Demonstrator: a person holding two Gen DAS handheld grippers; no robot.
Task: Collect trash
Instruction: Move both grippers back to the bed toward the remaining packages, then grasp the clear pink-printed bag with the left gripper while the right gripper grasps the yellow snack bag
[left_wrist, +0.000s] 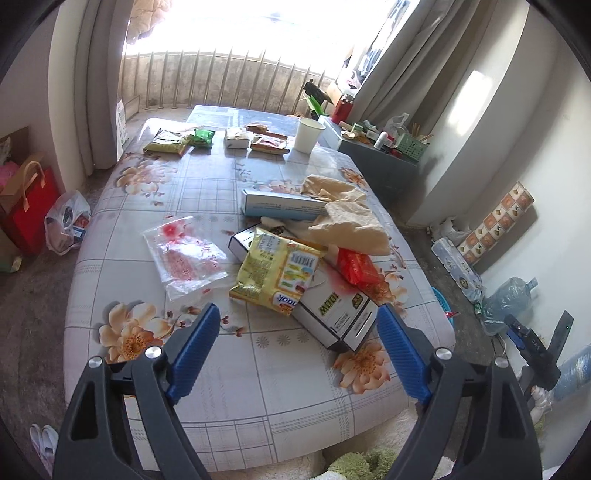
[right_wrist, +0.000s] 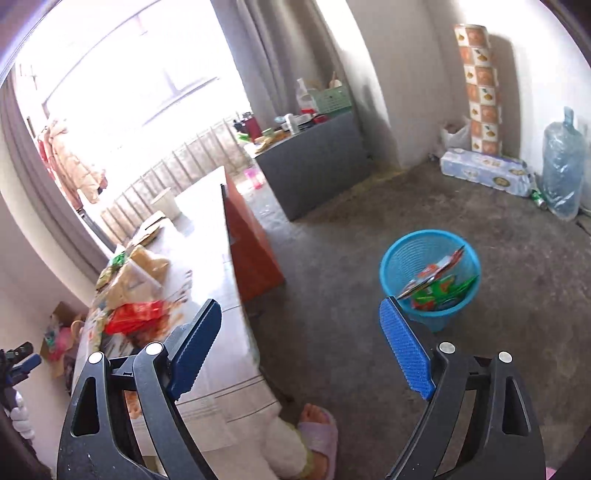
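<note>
In the left wrist view my left gripper (left_wrist: 297, 314) is open and empty, just short of a trash pile on the flowered table (left_wrist: 207, 369): a yellow snack bag (left_wrist: 277, 271), a white box (left_wrist: 334, 314), a red wrapper (left_wrist: 358, 266), crumpled brown paper (left_wrist: 351, 225), a blue-white box (left_wrist: 280, 203) and a clear plastic bag (left_wrist: 184, 254). In the right wrist view my right gripper (right_wrist: 299, 314) is open and empty, over the floor between the table edge (right_wrist: 236, 332) and a blue trash basket (right_wrist: 430, 273) holding several wrappers. The red wrapper (right_wrist: 133, 317) shows there too.
More wrappers (left_wrist: 199, 138) and a paper cup (left_wrist: 308, 134) lie at the table's far end. A grey cabinet (right_wrist: 314, 162) with clutter stands by the wall. A water jug (right_wrist: 563, 166), a tissue pack (right_wrist: 484, 170) and a patterned roll (right_wrist: 480, 88) stand along the wall. A slippered foot (right_wrist: 317, 432) is near the table.
</note>
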